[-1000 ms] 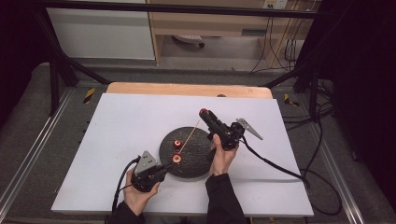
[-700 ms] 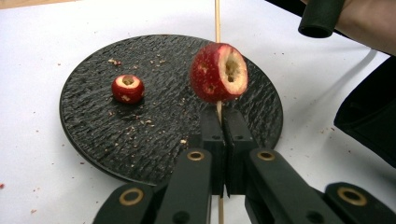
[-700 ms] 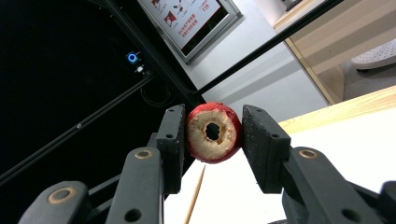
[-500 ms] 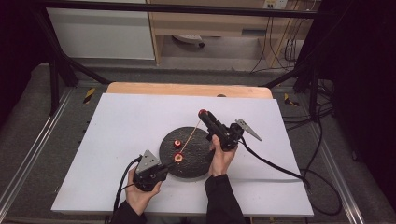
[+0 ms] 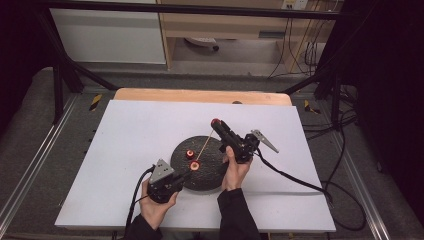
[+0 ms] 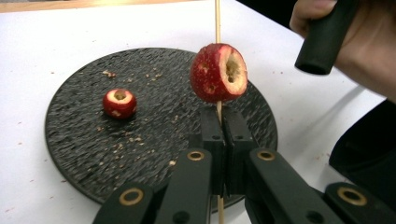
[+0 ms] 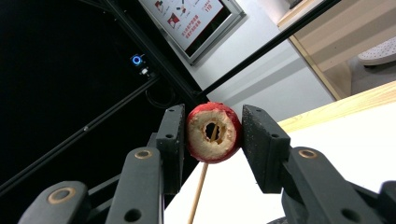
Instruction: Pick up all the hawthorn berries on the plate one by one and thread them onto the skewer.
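Two black handheld grippers, left gripper [image 5: 184, 176] topped by a grey three-cornered plate, right gripper [image 5: 216, 122] with the same grey plate at its rear, brass-ringed pivots on flat black jaw arms, ribbed black pads, black trailing cables, dark sleeves [image 5: 238, 216] at both wrists

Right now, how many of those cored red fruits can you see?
3. One lies loose on the black round plate, at. One is threaded on the wooden skewer, at, above the left claw. One sits in the right claw, at.
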`<state>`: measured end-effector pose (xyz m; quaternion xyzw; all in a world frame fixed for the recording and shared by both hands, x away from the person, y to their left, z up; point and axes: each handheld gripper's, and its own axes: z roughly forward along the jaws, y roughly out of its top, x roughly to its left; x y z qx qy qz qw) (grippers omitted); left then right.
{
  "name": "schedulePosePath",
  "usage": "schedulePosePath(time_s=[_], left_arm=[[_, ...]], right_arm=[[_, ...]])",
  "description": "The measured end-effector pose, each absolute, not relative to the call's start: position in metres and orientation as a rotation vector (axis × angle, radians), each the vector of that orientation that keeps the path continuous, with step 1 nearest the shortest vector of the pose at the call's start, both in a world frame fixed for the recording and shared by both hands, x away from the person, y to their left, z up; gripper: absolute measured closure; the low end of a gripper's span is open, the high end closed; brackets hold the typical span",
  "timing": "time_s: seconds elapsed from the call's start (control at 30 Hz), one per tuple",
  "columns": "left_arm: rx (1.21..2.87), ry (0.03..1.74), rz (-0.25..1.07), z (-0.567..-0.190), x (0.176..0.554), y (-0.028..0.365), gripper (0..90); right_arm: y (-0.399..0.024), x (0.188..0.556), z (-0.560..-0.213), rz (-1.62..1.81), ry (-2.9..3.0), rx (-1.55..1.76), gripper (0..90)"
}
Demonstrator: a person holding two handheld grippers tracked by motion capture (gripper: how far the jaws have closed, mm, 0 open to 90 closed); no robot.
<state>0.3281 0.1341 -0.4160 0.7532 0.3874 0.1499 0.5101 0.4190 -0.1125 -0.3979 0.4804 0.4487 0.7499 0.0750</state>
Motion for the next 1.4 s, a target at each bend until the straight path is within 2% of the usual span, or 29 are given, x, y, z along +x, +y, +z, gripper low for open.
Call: schedulePosePath(time_s=[1.4], left_arm=[[1.795,0.904,0.382,-0.389,0.358,0.11,88.6]], right_arm=[[-0.107,0.398,-0.405,2.247,1.452,1.406,61.5]])
